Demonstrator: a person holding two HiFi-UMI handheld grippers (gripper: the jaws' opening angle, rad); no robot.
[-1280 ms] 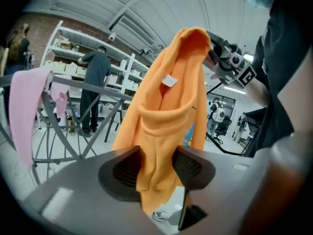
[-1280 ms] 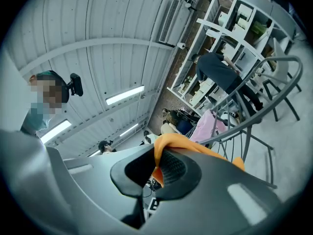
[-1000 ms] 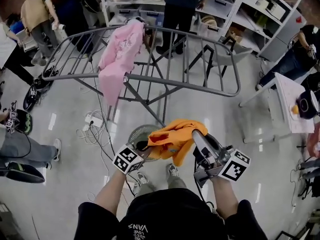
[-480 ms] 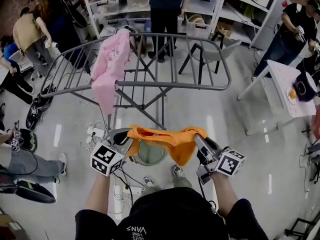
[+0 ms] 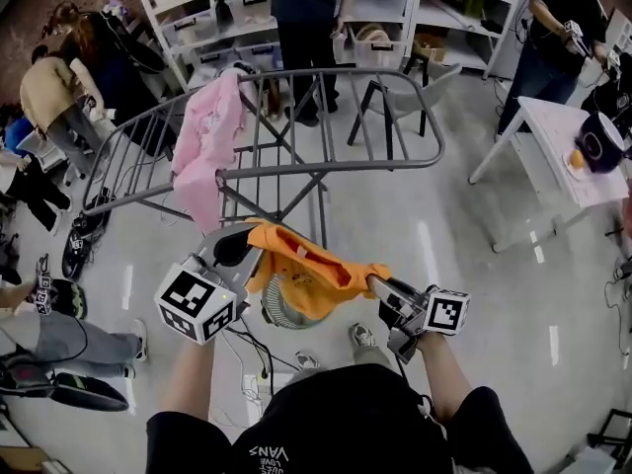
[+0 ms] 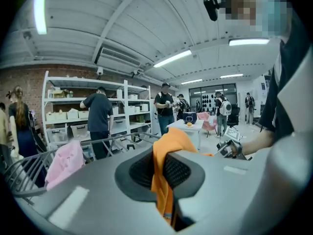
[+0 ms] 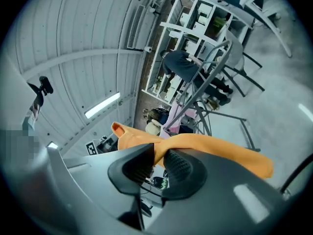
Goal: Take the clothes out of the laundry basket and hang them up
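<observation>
The grey drying rack [image 5: 326, 161] stands ahead of you on the pale floor [image 5: 474, 265], its top rails spread wide. Over its left part, a pink garment [image 5: 202, 151] hangs across the rails and droops down the near side.

Nearer to you, between your two hands, the orange garment [image 5: 311, 270] hangs in the air, stretched from one claw to the other and sagging in the middle. It is clear of the rack and touches no rail. Right under it, on the floor by your feet, stands the round laundry basket [image 5: 279, 314], mostly hidden by the cloth.

Your left claw [image 5: 247, 243] is the higher of the two. Its jaws are pressed together on one end of the orange garment, and a fold of the cloth runs down between the pads.

Your right claw [image 5: 377, 286] is lower and pinches the other end. Its jaws have just been opening a little, yet the cloth is caught between the pads near their tips.
</observation>
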